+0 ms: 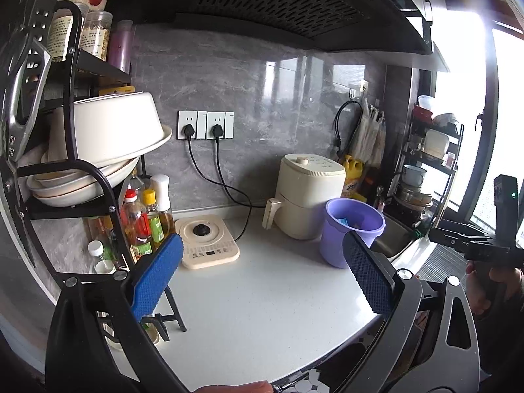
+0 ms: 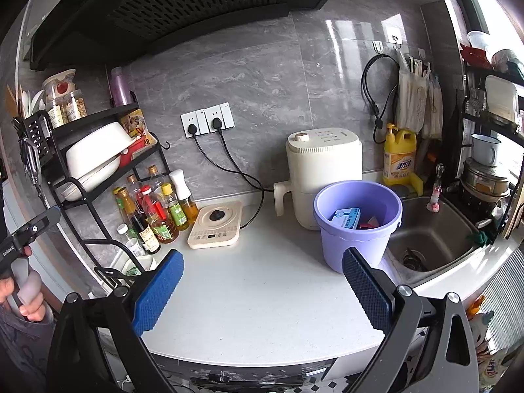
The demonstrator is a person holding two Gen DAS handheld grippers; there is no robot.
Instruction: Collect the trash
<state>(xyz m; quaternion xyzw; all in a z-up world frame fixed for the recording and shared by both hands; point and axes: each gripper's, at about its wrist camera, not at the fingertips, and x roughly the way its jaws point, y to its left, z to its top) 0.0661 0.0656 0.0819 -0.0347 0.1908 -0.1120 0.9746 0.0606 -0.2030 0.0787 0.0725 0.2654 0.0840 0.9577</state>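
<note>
Nearest, the left gripper and the right gripper both hang spread and empty over the bare white counter. Farther right, beside the sink, the purple bucket already holds a blue box and a red scrap. Collection looks nearly finished; next calls for spotting any leftover trash.

Lilac bucket, blue box inside, cream fryer, yellow bottle, grey-veined wall.

Glossy grey stone-look wall tiles, a smooth matt white counter, a shiny lilac plastic bucket, a metal sink.
</note>
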